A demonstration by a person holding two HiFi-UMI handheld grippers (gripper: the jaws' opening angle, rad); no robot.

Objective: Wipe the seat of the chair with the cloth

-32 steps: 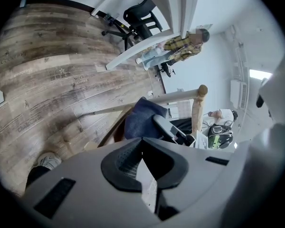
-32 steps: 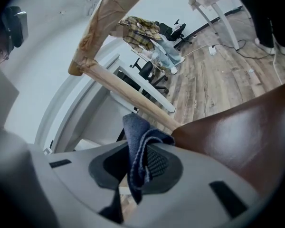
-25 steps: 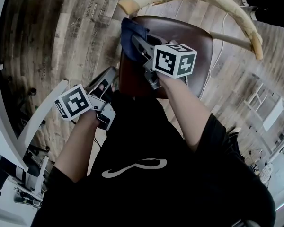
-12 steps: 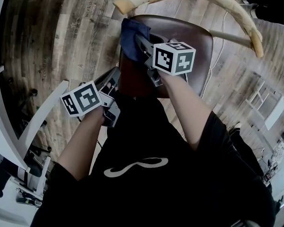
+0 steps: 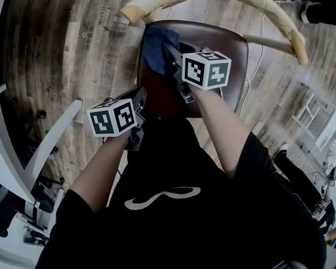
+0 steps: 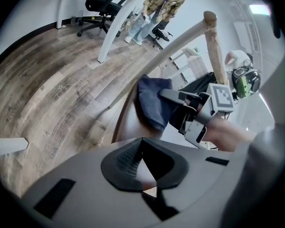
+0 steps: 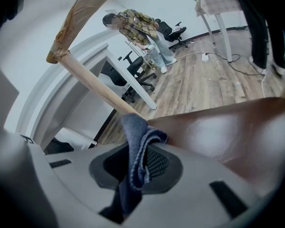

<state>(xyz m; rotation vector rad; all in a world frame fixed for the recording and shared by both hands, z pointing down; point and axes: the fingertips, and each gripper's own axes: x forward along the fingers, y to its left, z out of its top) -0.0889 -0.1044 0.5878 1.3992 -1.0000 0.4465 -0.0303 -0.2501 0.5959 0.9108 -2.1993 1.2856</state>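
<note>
while the right gripper [image 5: 169, 54] is clamping the blue cloth [image 5: 154, 46], the cloth is lying on the chair seat's [image 5: 218, 43] far left corner.
left gripper [image 5: 139, 98] is hovering by the seat's near left edge, jaws together, empty.

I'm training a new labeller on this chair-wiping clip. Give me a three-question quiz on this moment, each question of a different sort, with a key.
1. True or false: the right gripper is shut on the blue cloth.
2. In the head view, which part of the chair seat does the cloth lie on? A. its far left corner. B. its middle. C. its near right edge.
3. Fill in: the left gripper has its jaws ___, with nothing between them.

Key: 1 true; 2 A; 3 together.
</note>
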